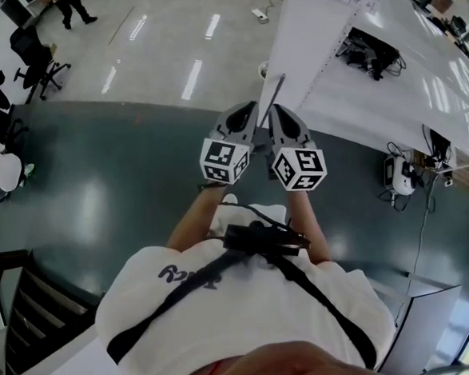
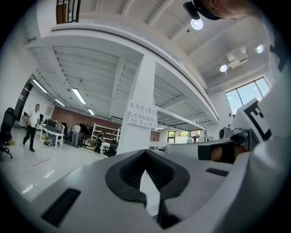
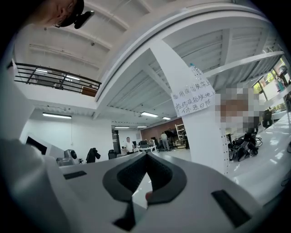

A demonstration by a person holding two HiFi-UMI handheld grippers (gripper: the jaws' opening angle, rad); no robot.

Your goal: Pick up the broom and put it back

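Both grippers are held side by side at chest height over the dark green floor (image 1: 122, 182). The left gripper (image 1: 248, 114) has its jaws brought together at the tips with nothing between the pads, and the right gripper (image 1: 277, 114) is the same. Just past their tips, at 12 o'clock, a thin grey rod (image 1: 276, 93) slants up along the near edge of the white pillar (image 1: 304, 41). I cannot tell whether it is the broom's handle. The pillar carries a paper sign (image 2: 142, 114) and takes up the room from 12 to 2 o'clock. The green floor's far edge meets pale glossy floor at 11 o'clock, open out to the office chairs (image 1: 37, 56) at 10. At 3 o'clock cables and a white device (image 1: 398, 175) lie along the green floor's right edge. A dark stair railing (image 1: 10, 302) closes off 8 o'clock.
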